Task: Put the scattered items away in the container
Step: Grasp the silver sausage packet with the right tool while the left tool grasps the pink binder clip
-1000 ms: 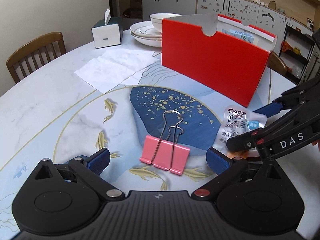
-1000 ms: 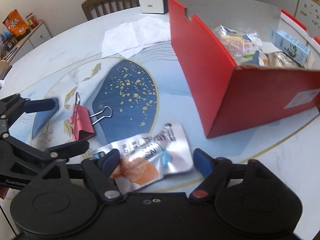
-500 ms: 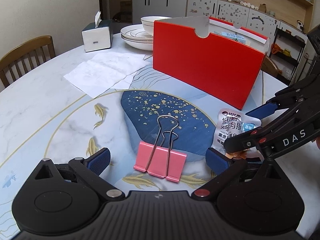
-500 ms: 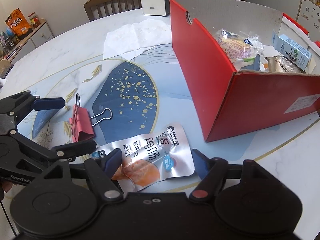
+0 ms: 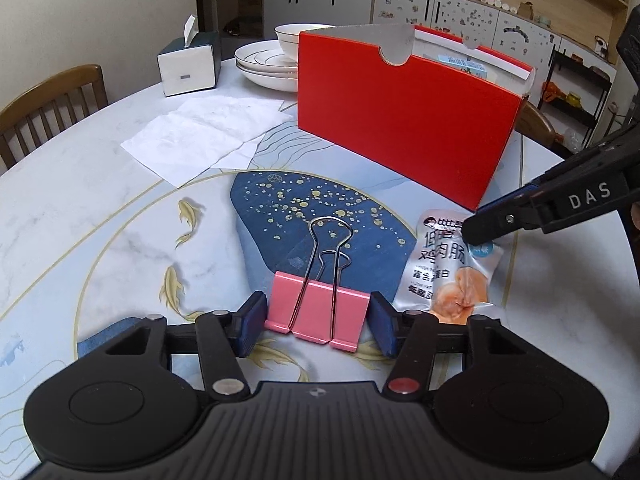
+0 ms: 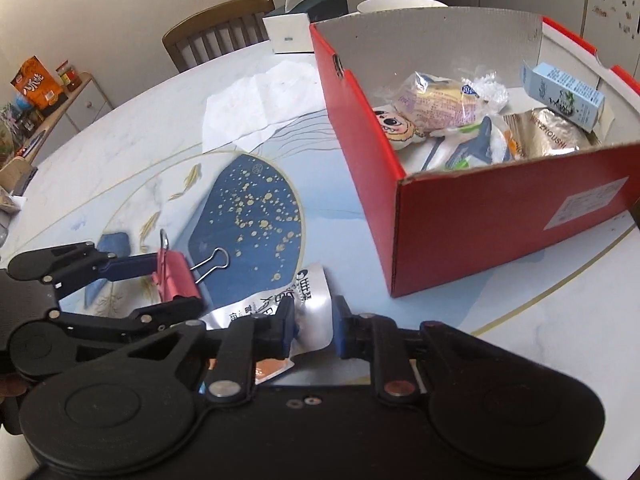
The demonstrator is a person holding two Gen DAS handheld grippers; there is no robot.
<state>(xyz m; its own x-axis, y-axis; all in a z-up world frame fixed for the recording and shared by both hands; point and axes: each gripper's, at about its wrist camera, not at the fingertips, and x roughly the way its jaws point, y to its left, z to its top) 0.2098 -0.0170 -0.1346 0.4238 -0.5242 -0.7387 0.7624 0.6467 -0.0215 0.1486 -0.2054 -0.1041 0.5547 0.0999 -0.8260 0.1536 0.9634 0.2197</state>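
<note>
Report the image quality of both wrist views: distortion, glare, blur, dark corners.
Left wrist view: strong fisheye bend, table edge curving; sharp on the pink binder clip; soft even light, no harsh glare. Right wrist view: same bending on the red box; foil snack pouch throws bright reflections; dark vignette in the upper corners; the gripper body at the bottom looks slightly soft.

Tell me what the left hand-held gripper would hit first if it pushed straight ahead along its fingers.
The pink binder clip, already between the closing left hand-held gripper fingers. Past it, probably the tabletop, since the gripper points downward; the red box stands farther on.
</note>
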